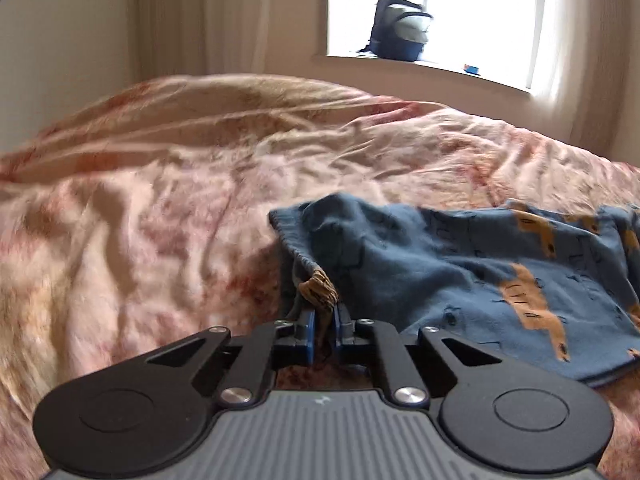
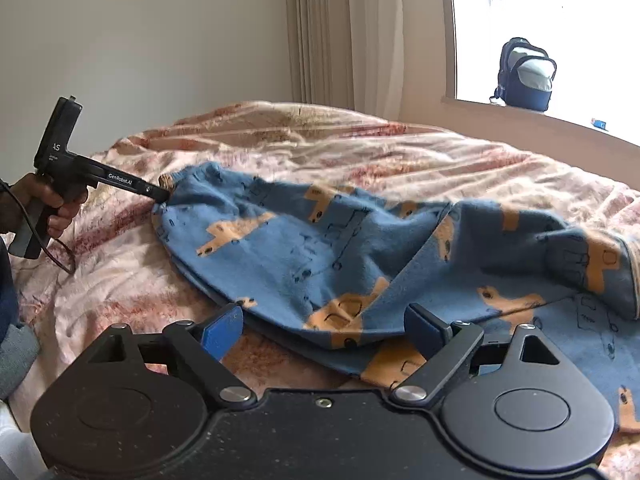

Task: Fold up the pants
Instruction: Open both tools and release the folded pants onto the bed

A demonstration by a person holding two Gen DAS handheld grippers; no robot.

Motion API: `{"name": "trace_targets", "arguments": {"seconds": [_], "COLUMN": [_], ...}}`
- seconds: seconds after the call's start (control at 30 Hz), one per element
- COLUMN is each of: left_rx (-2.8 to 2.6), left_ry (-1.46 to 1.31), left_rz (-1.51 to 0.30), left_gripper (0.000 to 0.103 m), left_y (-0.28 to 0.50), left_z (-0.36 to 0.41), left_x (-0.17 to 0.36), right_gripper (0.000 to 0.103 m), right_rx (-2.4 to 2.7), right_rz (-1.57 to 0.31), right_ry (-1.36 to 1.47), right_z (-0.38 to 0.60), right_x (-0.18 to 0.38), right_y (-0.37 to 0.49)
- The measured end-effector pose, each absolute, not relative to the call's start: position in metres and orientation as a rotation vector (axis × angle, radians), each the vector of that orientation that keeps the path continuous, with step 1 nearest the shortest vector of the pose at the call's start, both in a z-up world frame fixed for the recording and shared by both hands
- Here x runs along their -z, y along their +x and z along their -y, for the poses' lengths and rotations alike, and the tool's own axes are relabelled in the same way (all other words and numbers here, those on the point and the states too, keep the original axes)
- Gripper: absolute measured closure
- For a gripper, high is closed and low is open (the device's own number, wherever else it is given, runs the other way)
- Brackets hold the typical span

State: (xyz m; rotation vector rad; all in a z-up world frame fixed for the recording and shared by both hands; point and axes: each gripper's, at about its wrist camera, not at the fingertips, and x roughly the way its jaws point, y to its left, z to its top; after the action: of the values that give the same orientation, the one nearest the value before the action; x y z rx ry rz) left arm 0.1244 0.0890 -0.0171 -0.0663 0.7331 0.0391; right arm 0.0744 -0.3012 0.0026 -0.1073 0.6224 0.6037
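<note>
Blue pants (image 2: 320,248) with an orange vehicle print lie rumpled on the bed, also in the left wrist view (image 1: 460,280). My left gripper (image 1: 325,312) is shut on an orange cuff (image 1: 318,286) at the pants' left end; in the right wrist view it (image 2: 162,196) holds that end lifted slightly off the bed. My right gripper (image 2: 324,330) is open, its blue-padded fingers (image 2: 222,330) spread at the near edge of the pants, not gripping them.
The bed is covered by a wrinkled pink and cream blanket (image 1: 160,208). A backpack (image 2: 526,74) stands on the windowsill behind the bed, with curtains (image 2: 344,32) beside it. A person's hand (image 2: 52,204) holds the left gripper's handle.
</note>
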Motion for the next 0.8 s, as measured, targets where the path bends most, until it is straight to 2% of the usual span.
{"name": "trace_targets", "arguments": {"seconds": [0.07, 0.13, 0.17, 0.2, 0.37, 0.43, 0.5, 0.53, 0.57, 0.6, 0.8], "left_rx": [-0.029, -0.023, -0.052, -0.079, -0.026, 0.016, 0.053, 0.055, 0.046, 0.030, -0.066], "left_ry": [-0.117, -0.147, -0.161, -0.189, -0.421, -0.499, -0.542, -0.540, -0.524, -0.502, -0.405], "left_rz": [-0.739, -0.738, -0.735, -0.725, -0.754, -0.746, -0.751, -0.757, -0.762, -0.770, -0.743], "left_gripper": [0.086, 0.054, 0.029, 0.025, 0.026, 0.032, 0.052, 0.055, 0.065, 0.083, 0.090], "left_y": [0.123, 0.122, 0.122, 0.121, 0.130, 0.135, 0.141, 0.143, 0.144, 0.144, 0.141], "left_z": [-0.096, -0.102, -0.106, -0.111, -0.141, -0.148, -0.149, -0.148, -0.145, -0.142, -0.127], "left_x": [0.019, 0.018, 0.017, 0.018, 0.031, 0.035, 0.037, 0.037, 0.037, 0.038, 0.023], "right_gripper": [0.014, 0.014, 0.014, 0.013, 0.011, 0.006, 0.004, 0.004, 0.003, 0.003, 0.003], "right_rx": [-0.592, -0.575, -0.566, -0.556, -0.505, -0.486, -0.473, -0.464, -0.459, -0.453, -0.384], "right_rz": [-0.641, -0.651, -0.657, -0.664, -0.677, -0.676, -0.678, -0.679, -0.680, -0.679, -0.677], "right_ry": [-0.115, -0.107, -0.099, -0.090, -0.076, -0.056, -0.040, -0.039, -0.042, -0.046, -0.003], "right_z": [0.298, 0.298, 0.298, 0.299, 0.299, 0.299, 0.300, 0.300, 0.301, 0.301, 0.311], "right_x": [0.000, 0.000, 0.001, 0.001, 0.001, 0.001, 0.002, 0.002, 0.002, 0.003, 0.003], "right_y": [0.075, 0.074, 0.074, 0.074, 0.077, 0.079, 0.082, 0.083, 0.083, 0.084, 0.086]}}
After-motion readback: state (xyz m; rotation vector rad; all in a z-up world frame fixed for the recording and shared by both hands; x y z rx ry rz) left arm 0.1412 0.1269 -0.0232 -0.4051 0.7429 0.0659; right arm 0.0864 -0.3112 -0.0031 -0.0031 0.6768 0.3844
